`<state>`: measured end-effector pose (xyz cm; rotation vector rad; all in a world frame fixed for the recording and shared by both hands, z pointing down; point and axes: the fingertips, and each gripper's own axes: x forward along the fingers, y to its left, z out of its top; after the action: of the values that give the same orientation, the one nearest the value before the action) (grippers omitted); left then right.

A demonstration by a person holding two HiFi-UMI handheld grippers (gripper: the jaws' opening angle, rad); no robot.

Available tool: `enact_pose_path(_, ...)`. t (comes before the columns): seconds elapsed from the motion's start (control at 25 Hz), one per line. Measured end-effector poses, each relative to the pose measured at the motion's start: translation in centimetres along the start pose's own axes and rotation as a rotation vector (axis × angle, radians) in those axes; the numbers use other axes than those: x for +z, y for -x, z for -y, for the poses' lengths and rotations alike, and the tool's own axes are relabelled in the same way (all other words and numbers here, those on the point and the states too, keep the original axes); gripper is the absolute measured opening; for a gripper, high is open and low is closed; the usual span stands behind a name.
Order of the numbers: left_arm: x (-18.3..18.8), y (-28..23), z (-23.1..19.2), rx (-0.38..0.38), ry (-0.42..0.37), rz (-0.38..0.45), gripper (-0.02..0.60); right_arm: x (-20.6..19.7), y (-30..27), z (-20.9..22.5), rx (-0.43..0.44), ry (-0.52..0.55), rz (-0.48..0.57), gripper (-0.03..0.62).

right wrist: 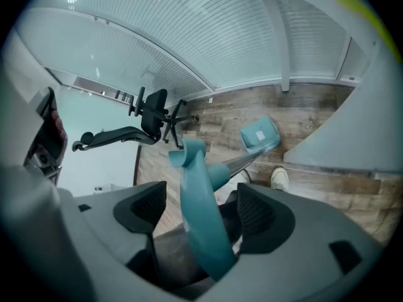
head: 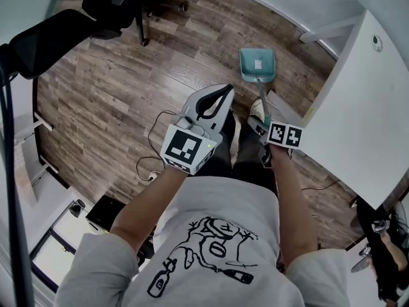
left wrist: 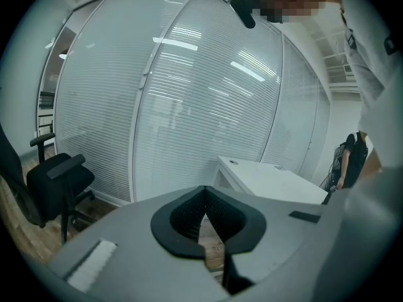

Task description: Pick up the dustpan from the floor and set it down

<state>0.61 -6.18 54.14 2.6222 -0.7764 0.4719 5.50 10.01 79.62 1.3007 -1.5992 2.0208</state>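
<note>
1. The blue-green dustpan [head: 257,64] is sitting on the brown wood floor [head: 115,94], in the upper middle of the head view.
2. Its long handle [head: 262,102] is running from the pan down the frame toward the right gripper [head: 267,125].
3. In the right gripper view, the right gripper [right wrist: 201,207] is standing wide, with its two black pads [right wrist: 141,209] far apart.
4. The handle [right wrist: 200,225] is standing up in the gap between those pads. The pads are not squeezing it.
5. In that same view, the dustpan [right wrist: 259,134] is showing in the upper right part, low on the floor [right wrist: 308,115].
6. A white shoe [right wrist: 280,178] is showing on the floor just under the pan there.
7. The left gripper [head: 220,101] is hanging in the middle of the head view, to the left of the handle and apart from it.
8. In the left gripper view, the left gripper [left wrist: 204,200] is pinched narrow, with its tips meeting and nothing between them.
9. A white table [head: 358,94] is filling the right side of the head view.
10. A black chair [head: 146,6] is standing at the upper left.
</note>
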Motion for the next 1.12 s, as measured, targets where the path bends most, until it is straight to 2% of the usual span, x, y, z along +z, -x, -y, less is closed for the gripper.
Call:
enact_pose_path(0.28, -0.2, 0.9, 0.2, -0.011, -0.005, -0.003, -0.005, -0.3, 1.5, 0.8, -0.170, 0.133, 0.003, 0.305)
enact_pose_path(0.52, 0.2, 2.0, 0.2, -0.011, -0.015, 0.006, -0.005, -0.4, 2.3, -0.4, -0.229, 0.203, 0.016, 0.305)
enact_pose_path(0.76, 1.1, 3.1, 0.7, -0.016, -0.020, 0.014, -0.005, 1.1, 4.9, -2.0, -0.285, 0.297, 0.082, 0.305)
enact_pose_path(0.92, 2.8, 4.1, 1.1, -0.018, -0.026, 0.035, -0.005, 3.5, 8.6, -5.8, -0.268, 0.409, 0.181, 0.305)
enact_pose_path(1.12, 5.2, 5.5, 2.3, -0.023, -0.020, 0.061, -0.005, 6.6, 14.8, -12.3, -0.180, 0.530, 0.343, 0.305)
